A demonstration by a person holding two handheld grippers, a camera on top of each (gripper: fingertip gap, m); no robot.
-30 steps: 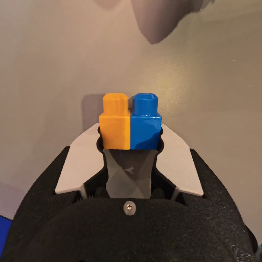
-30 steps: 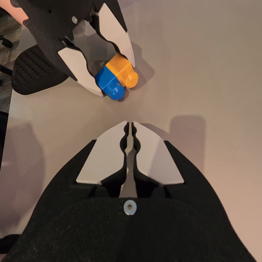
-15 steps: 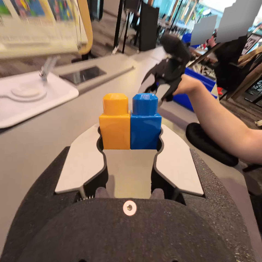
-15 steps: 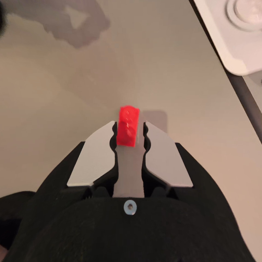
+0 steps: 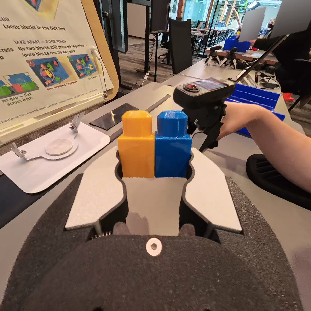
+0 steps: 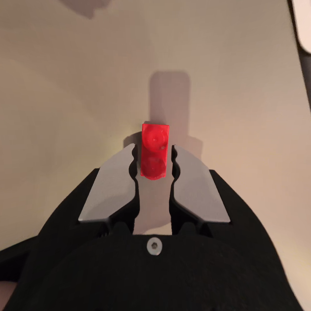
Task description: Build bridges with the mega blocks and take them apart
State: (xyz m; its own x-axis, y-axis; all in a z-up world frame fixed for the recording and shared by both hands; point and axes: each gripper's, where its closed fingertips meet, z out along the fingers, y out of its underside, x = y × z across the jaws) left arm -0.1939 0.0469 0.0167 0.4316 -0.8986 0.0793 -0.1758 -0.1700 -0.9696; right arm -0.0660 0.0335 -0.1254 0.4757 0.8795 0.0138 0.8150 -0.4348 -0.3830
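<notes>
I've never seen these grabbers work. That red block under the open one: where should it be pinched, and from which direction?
Probably across its two long side walls, coming straight down from above. The red block lies studs-up on the table, narrow way already lined up between the open right gripper fingers, with a gap on each side.

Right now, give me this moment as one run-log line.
left tool: shut on orange block and blue block, side by side | right tool: open, straddling red block on table
</notes>
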